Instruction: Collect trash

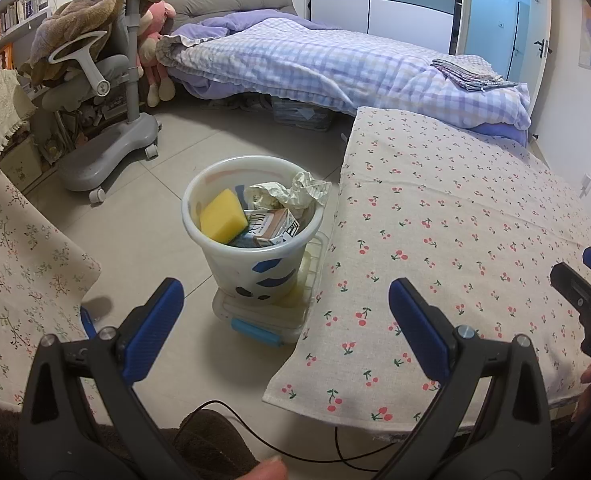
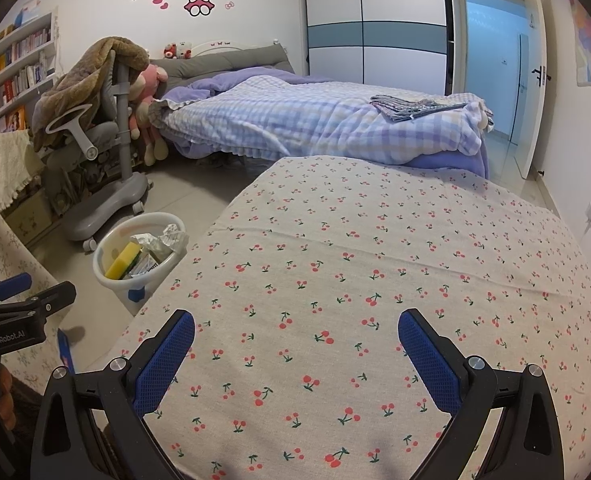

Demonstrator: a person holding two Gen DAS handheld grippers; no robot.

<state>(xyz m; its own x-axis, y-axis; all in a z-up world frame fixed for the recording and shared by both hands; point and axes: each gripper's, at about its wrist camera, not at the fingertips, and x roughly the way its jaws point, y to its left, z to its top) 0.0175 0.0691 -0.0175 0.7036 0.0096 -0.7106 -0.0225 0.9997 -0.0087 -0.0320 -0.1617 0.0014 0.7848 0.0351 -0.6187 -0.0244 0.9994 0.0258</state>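
Your left gripper (image 1: 285,326) and right gripper (image 2: 295,354) are both spread and empty. The bin (image 1: 255,256) holds sponge (image 1: 223,220), paper (image 1: 295,194) and carton (image 1: 273,226). The table (image 2: 375,260) shows no trash, so collecting looks finished.

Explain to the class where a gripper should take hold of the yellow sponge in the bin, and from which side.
Grip the sponge across its upper end, coming from above. It leans tilted against the bin wall with that end raised near the rim, while its lower end is wedged beside the carton. The bin wall blocks any sideways approach.
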